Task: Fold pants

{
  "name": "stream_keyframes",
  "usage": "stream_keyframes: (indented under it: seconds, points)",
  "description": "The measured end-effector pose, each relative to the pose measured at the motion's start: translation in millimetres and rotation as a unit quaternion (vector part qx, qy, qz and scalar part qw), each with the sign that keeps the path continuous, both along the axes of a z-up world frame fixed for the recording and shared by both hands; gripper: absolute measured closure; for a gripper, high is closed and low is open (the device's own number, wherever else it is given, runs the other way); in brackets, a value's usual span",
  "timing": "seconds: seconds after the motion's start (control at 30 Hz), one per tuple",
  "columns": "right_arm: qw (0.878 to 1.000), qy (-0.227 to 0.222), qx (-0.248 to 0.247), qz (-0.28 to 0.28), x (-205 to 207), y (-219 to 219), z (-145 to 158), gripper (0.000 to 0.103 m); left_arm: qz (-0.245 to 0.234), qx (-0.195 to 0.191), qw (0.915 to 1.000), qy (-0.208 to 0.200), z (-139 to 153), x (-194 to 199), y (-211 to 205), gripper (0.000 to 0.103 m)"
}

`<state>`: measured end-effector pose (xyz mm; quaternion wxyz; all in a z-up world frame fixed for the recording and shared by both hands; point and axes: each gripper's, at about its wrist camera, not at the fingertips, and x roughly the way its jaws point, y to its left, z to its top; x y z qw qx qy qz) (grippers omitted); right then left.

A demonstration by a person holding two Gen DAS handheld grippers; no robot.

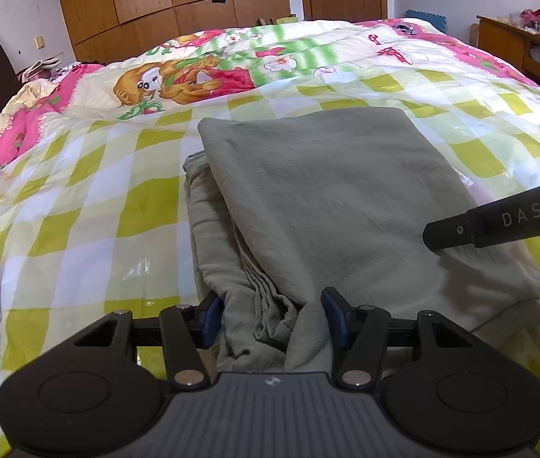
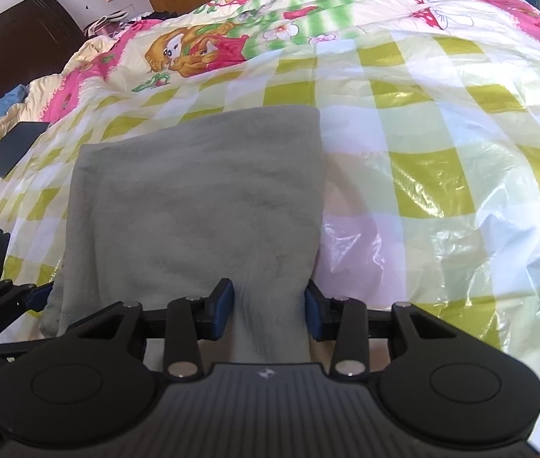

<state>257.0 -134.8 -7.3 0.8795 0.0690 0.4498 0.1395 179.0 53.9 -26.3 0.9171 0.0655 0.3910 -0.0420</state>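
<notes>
Two spread claws, left claw (image 1: 271,318) and right claw (image 2: 270,311), astride folded pants (image 1: 319,198).

Folded grey pants (image 2: 197,198) on checked plastic sheet (image 2: 441,175), right gripper (image 2: 269,315) jaws astride near edge (fabric bunched between), cartoon quilt (image 2: 201,49) beyond

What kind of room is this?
Most likely a bedroom. There is a big bed with a cartoon bear quilt, a wooden wardrobe behind it, and grey pants folded on the checked cover.
</notes>
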Motion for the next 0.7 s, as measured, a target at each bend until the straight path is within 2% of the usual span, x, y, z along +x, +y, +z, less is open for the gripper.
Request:
stream_keyframes:
  seconds: [0.2,0.27,0.7]
  points:
    - [1.000,0.004,-0.007,0.002,-18.1,-6.0,7.5,0.060,0.007,0.004,1.0000,0.006,3.3,-7.3,0.2,0.034]
    - [1.000,0.009,-0.007,0.002,-27.0,-7.6,6.4,0.056,0.010,0.007,0.9999,0.008,4.6,-11.5,-0.1,0.034]
    - [1.000,0.004,-0.002,0.013,-88.3,-12.6,16.3,0.055,0.023,0.024,0.9994,0.010,15.6,-60.5,-0.5,0.034]
